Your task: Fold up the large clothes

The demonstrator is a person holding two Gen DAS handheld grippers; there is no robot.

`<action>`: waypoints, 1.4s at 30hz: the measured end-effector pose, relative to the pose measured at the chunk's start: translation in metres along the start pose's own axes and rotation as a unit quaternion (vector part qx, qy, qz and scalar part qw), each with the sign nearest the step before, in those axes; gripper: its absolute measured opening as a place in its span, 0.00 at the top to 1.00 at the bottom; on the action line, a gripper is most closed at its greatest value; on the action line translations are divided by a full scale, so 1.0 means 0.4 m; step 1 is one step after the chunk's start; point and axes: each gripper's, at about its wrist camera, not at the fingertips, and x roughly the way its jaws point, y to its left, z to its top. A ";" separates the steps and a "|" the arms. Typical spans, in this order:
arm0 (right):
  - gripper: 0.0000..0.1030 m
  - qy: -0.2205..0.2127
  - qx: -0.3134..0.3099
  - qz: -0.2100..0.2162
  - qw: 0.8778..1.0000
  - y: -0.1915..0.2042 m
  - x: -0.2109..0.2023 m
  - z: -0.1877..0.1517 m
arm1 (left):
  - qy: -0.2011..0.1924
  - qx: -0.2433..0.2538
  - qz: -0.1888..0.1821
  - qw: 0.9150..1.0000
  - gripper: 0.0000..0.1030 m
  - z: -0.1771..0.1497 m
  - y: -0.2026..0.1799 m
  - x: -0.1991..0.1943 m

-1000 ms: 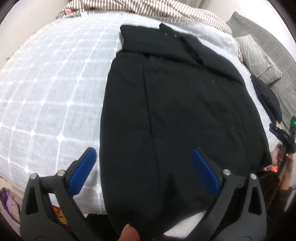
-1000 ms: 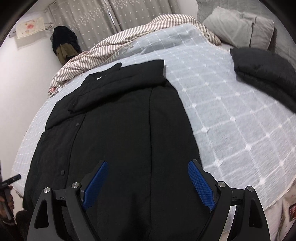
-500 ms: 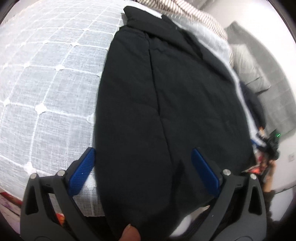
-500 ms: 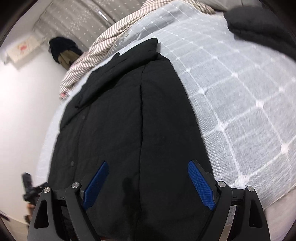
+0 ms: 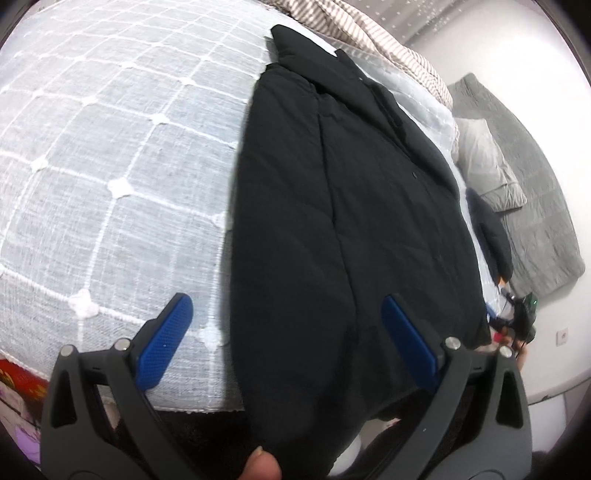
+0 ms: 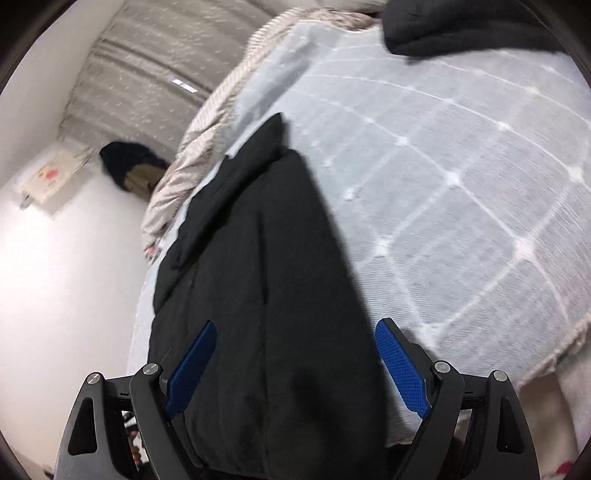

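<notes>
Left gripper [image 5: 284,339] spread wide, nothing pinched; blue pads [image 5: 164,345] straddle the near hem of the black coat [image 5: 332,221], one pad over the white grid bedspread [image 5: 110,166], the other over coat cloth. A fingertip [image 5: 260,463] shows at 6 o'clock in the left wrist view. Right gripper [image 6: 291,362] also spread, empty, jaws either side of the coat's hem corner. Contact with cloth: cannot tell, looks apart.

Coat lies flat, lengthwise on the bed, hem at 6 o'clock hanging slightly over the bed edge, collar far at 12 o'clock, sleeves seemingly folded in already. Likely step: grab the two hem corners and fold toward the collar.

Risks:
- Padded coat is thick; a shallow bite likely takes the top layer only, so the layers split on the lift.
- Uneven bites on the two corners would give a skewed fold.
- A pad could catch the bedspread and drag it along.
- The hem overhangs, so the coat could slide off if nudged.

Room: open bedspread at 9 o'clock of the coat in the left view, 3 o'clock in the right. Further off, a dark folded garment [image 6: 461,29] at 1 o'clock in the right view, striped duvet [image 5: 369,40] beyond the collar, grey pillow [image 5: 484,166] at 2–3 o'clock in the left view. Fold path toward 12 looks clear.
</notes>
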 end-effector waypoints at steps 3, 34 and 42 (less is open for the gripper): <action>0.13 0.016 0.026 0.002 1.000 -0.029 0.013 0.002 | 0.005 -0.004 -0.001 1.000 0.01 0.002 0.002 0.003; 0.76 0.145 -0.015 0.078 0.986 0.030 0.117 -0.041 | 0.081 0.040 -0.089 0.992 0.46 -0.027 -0.090 0.067; 0.87 0.093 -0.030 0.141 0.985 0.095 0.076 -0.040 | 0.031 0.031 -0.095 0.995 0.85 -0.019 -0.102 0.016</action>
